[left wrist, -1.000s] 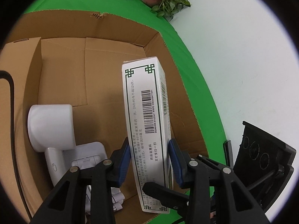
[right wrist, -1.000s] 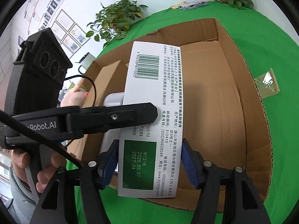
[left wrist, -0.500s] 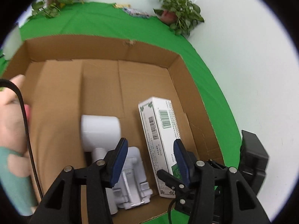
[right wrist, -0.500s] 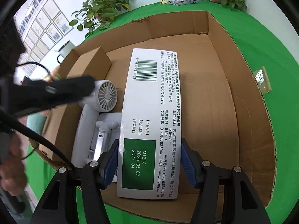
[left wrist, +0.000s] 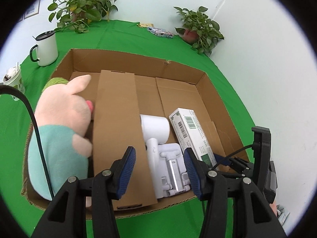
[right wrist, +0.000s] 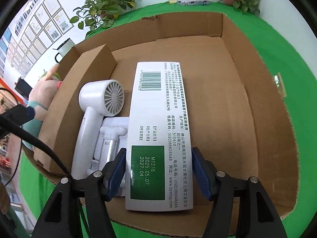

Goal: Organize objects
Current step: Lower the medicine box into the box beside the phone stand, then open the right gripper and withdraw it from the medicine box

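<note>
Medicine box (right wrist: 160, 138) lies flat in the carton (right wrist: 257, 99), just beside the white dryer (right wrist: 99, 99) and stand (right wrist: 113, 130). Right gripper (right wrist: 158, 170) brackets its near end, pads at both edges; whether they press it, I cannot tell. Left gripper (left wrist: 159, 170) hangs above the carton, spread wide with nothing between. A plush pig (left wrist: 61, 119) sits at the carton's left, past a brown box (left wrist: 116, 129).

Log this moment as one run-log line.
left gripper: open, empty | right gripper: shut on medicine box | cardboard box: holds hair dryer
</note>
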`<state>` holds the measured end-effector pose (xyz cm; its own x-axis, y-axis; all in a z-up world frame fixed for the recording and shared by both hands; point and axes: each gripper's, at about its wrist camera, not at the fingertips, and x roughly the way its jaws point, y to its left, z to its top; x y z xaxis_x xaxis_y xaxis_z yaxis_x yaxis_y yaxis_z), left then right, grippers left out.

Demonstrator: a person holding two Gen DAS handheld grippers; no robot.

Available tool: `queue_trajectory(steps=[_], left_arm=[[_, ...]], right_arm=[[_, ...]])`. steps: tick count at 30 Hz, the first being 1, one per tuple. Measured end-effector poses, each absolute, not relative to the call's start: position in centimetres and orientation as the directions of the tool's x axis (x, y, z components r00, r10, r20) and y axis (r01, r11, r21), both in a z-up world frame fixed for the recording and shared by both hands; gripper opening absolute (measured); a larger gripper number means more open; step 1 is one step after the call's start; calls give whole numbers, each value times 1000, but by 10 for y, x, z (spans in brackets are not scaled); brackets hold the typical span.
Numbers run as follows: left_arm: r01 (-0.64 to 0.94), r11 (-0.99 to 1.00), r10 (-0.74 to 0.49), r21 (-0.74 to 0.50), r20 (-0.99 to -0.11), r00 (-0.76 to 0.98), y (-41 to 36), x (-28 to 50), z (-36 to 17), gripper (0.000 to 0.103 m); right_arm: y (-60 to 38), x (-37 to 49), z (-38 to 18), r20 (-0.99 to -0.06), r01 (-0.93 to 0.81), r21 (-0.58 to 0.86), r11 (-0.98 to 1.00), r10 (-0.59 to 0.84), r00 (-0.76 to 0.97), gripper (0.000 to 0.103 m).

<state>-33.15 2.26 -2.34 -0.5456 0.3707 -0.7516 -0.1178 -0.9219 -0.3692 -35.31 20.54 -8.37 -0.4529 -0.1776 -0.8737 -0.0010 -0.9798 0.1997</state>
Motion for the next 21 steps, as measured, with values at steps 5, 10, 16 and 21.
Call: queue_trajectory(steps=[5,10,16,21], left_arm=[[-106,-918,373,-381,-745,-554,9,-319,-23,50],[-103,-917,374,-385,-741,-557,7,-315,-24,50],[-99,-933,337,-347,-743,-579,5,-309,-24,50],[-96,-969,234,-230,-709,-665,6,-294,-17,50]], right_arm=[[201,-356,-85,-885,-21,156,-988,-130,-447,61],[196,-359,-88,-904,-42,121,-992,-93,-417,63],[186,-356,-88,-909,-20,124,-992,-105,-404,71],[183,-342,-71,-872,6,128,-992,-116,-476,77]])
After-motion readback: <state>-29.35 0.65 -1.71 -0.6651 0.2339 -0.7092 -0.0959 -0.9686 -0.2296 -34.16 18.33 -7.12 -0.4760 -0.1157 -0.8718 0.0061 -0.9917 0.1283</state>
